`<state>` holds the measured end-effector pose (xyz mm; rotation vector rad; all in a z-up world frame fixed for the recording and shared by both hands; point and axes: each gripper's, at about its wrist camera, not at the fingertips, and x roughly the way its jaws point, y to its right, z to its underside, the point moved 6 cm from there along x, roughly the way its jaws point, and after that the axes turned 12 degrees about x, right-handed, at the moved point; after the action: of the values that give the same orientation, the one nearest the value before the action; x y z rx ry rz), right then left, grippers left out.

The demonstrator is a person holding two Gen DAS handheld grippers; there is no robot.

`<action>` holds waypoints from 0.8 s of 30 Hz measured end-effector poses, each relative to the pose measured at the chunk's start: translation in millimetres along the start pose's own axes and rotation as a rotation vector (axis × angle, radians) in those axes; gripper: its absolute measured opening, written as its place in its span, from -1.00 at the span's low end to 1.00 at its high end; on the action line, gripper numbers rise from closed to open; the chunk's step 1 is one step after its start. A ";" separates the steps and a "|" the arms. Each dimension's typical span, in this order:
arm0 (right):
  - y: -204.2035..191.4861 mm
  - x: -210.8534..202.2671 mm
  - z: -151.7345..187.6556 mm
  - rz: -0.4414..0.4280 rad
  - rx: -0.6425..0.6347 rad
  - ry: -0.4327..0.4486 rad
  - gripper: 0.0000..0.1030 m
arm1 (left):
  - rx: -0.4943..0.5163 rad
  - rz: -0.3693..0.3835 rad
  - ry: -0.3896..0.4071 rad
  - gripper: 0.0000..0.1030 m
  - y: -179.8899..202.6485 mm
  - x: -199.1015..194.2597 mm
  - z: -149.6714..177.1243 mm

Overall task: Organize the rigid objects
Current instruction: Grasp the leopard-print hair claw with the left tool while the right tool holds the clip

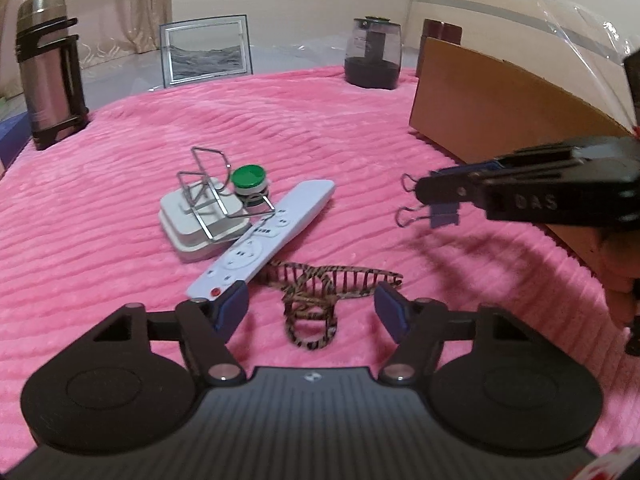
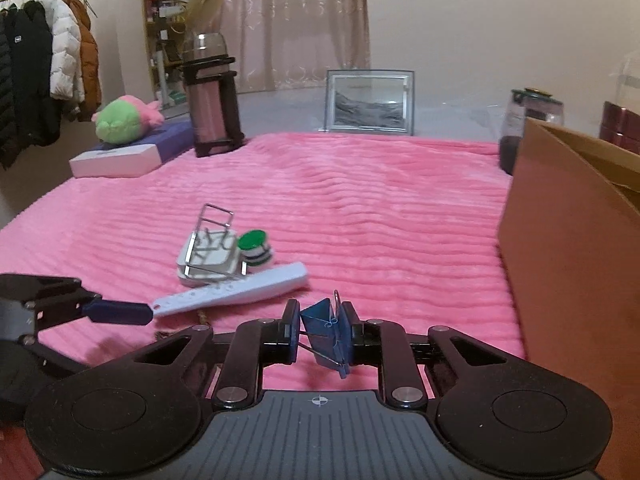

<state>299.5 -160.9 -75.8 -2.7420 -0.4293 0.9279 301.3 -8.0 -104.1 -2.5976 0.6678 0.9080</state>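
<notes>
My left gripper (image 1: 312, 304) is open, low over the pink blanket, with a leopard-print hair claw clip (image 1: 320, 292) lying between its fingers. Just beyond lie a white remote (image 1: 264, 236), a white square box (image 1: 200, 220) with a wire stand (image 1: 208, 188) on it, and a green-capped jar (image 1: 249, 184). My right gripper (image 2: 322, 330) is shut on a blue binder clip (image 2: 326, 330) and holds it above the blanket; it shows in the left wrist view (image 1: 436, 196) near the cardboard box (image 1: 500, 100). The remote (image 2: 236, 292) also shows in the right wrist view.
An open cardboard box (image 2: 568, 248) stands at the right. A steel thermos (image 1: 48, 72), a picture frame (image 1: 206, 54) and a dark jar (image 1: 372, 54) stand along the blanket's far edge. A plush toy (image 2: 124, 118) lies on a flat box at far left.
</notes>
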 end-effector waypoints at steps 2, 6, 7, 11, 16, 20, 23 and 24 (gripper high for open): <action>3.8 -2.2 3.3 0.014 -0.008 -0.002 -0.68 | 0.007 0.009 -0.011 -0.02 1.2 6.2 -1.4; 9.6 -7.0 10.5 0.023 -0.014 -0.003 -0.68 | 0.017 0.018 -0.038 -0.31 2.4 16.2 -0.5; 10.5 -8.4 12.3 0.024 -0.017 -0.003 -0.68 | 0.017 0.014 -0.040 -0.38 2.5 17.4 -0.1; 8.5 -12.4 21.2 0.017 -0.056 -0.005 -0.68 | -0.006 0.014 -0.041 -0.49 3.3 15.1 0.7; 2.9 -18.7 35.5 0.014 -0.126 -0.011 -0.68 | -0.008 0.043 -0.032 -0.50 14.6 -0.5 3.1; 3.7 -21.7 48.9 0.004 -0.131 -0.033 -0.67 | -0.002 0.042 -0.031 -0.50 22.8 -15.5 11.5; 4.6 -24.8 54.6 -0.009 -0.114 -0.044 -0.66 | -0.005 0.030 -0.033 -0.50 26.3 -25.3 19.9; 5.1 -26.1 55.6 -0.011 -0.105 -0.045 -0.65 | -0.009 0.030 -0.033 -0.50 27.1 -28.0 22.8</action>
<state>246.3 -168.5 -106.1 -2.8133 -0.5151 0.9936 256.4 -12.0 -106.7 -2.5816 0.6965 0.9625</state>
